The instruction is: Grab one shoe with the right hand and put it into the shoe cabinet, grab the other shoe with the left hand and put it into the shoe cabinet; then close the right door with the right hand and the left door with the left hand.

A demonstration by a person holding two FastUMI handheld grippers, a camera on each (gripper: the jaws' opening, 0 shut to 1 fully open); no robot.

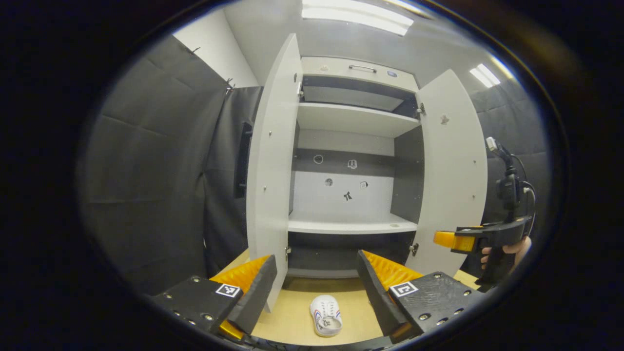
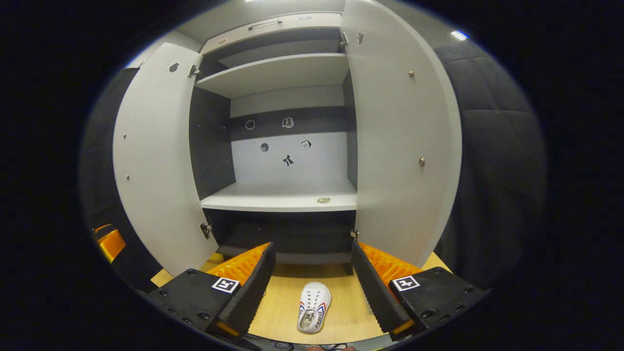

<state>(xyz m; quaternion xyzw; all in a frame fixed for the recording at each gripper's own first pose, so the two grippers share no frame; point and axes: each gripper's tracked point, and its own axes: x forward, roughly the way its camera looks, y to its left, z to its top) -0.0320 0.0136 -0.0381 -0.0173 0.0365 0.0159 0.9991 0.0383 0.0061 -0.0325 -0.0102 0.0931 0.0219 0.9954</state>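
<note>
We see the shoe cabinet [image 1: 351,146] standing straight ahead with both doors swung wide, the left door [image 1: 273,161] and the right door [image 1: 451,170] flanking bare shelves. In the left gripper view, our left gripper [image 1: 317,287] hangs with its fingers spread wide and nothing between them; a white shoe [image 1: 326,315] lies on the wooden floor [image 1: 292,317] below the gap, in front of the cabinet's base. Off to the right of that view we find the other gripper, gripped by a hand [image 1: 507,253] beside the right door (its jaw state we cannot tell from there).

In the right gripper view, our right gripper [image 2: 312,282] is likewise opened wide and empty, and a white shoe [image 2: 313,307] lies on the floor beneath its gap, toe toward the cabinet. The middle shelf [image 2: 282,200] holds no shoe.
</note>
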